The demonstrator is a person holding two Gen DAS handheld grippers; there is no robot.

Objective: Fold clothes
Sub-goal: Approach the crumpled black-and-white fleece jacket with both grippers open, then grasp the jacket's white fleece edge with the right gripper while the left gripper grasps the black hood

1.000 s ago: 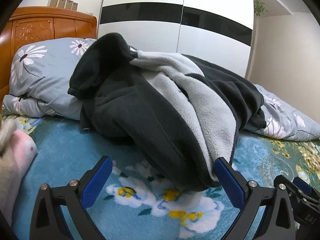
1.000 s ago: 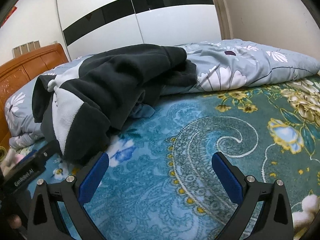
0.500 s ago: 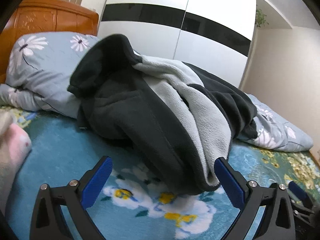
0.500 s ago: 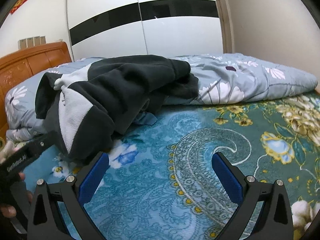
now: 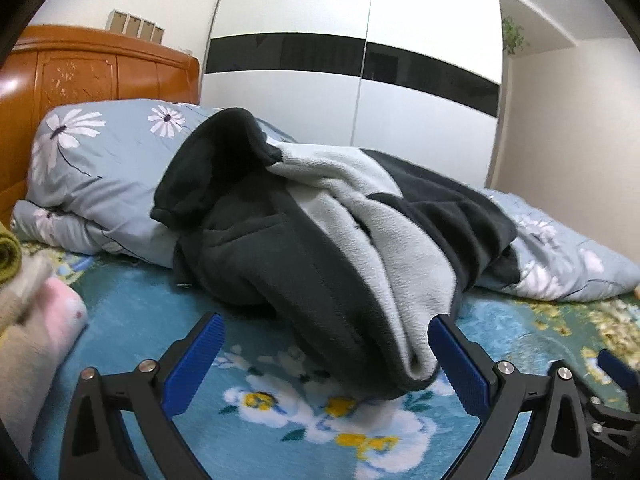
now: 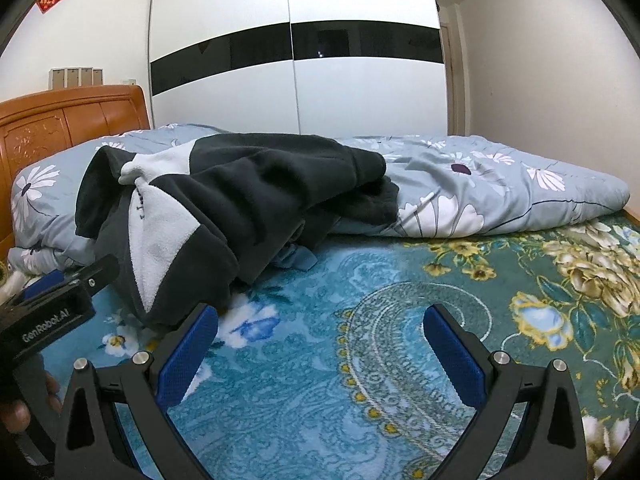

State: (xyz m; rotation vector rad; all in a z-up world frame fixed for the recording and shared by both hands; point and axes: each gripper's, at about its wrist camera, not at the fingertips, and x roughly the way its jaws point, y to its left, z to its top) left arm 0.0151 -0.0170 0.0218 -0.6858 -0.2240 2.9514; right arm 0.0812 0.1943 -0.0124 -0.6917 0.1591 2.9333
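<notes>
A dark grey and light grey fleece garment (image 5: 320,240) lies crumpled on the bed, draped over a grey floral quilt (image 5: 100,168). Its lower end hangs down to the teal floral blanket (image 5: 280,400). My left gripper (image 5: 324,364) is open, its blue pads on either side of that lower end, not closed on it. In the right wrist view the garment (image 6: 240,208) is at the left. My right gripper (image 6: 320,352) is open and empty over the blanket (image 6: 380,340), to the right of the garment. The left gripper's body (image 6: 52,312) shows at the left edge.
Folded pink and beige cloth (image 5: 32,320) lies at the left edge. A wooden headboard (image 5: 100,76) stands at the left. A white wardrobe with a black band (image 6: 296,68) stands behind the bed. The quilt (image 6: 500,192) runs across the back.
Both grippers have tilted up slightly and the left has edged closer to the garment's lower end. Both stay open. The garment has not moved.
</notes>
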